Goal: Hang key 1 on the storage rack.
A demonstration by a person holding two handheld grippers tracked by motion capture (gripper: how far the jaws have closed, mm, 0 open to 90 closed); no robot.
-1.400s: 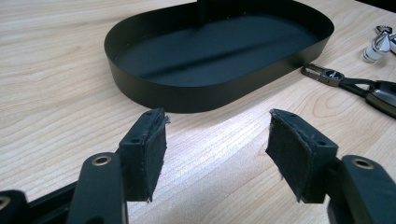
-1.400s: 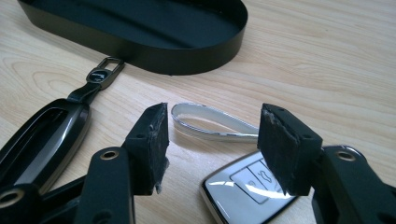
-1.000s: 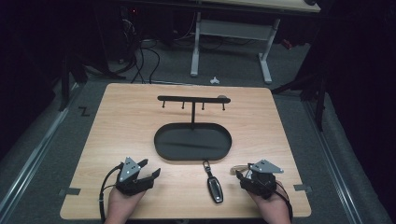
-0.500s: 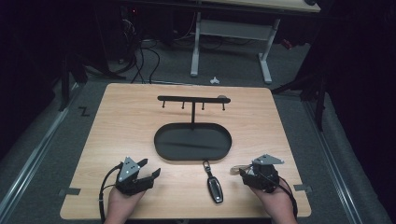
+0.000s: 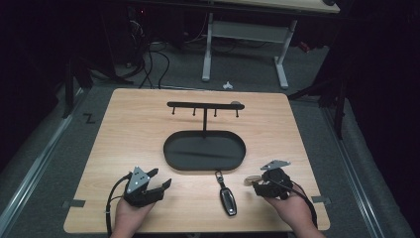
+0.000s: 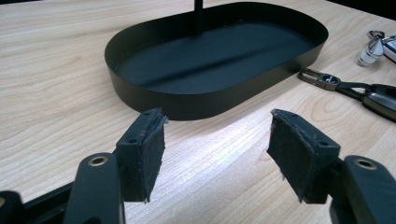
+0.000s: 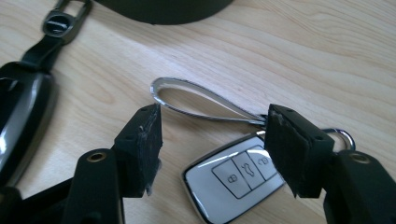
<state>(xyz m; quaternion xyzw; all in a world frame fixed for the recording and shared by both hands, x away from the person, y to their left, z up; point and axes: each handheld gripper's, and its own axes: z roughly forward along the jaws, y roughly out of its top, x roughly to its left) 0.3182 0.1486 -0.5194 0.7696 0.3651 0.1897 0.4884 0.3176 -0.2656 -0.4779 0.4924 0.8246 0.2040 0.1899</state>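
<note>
Right now I am hovering my right gripper (image 7: 212,135), jaws just spreading and gripping nothing, over the white glossy key fob (image 7: 236,184) lying beside the black oval tray (image 5: 204,150). Closing could catch its metal loop (image 7: 196,100) and flip it. Two fobs, one tray.

Looks like a lab or test room, not anybody's home. The light wood worktop (image 5: 129,148) sits alone on grey carpet (image 5: 44,163), with tape marks (image 5: 73,204) stuck by its corners. Behind it there's a tangle of black cables (image 5: 148,64) on the floor and a white-legged adjustable desk (image 5: 245,44). Everything around is kept dark.
</note>
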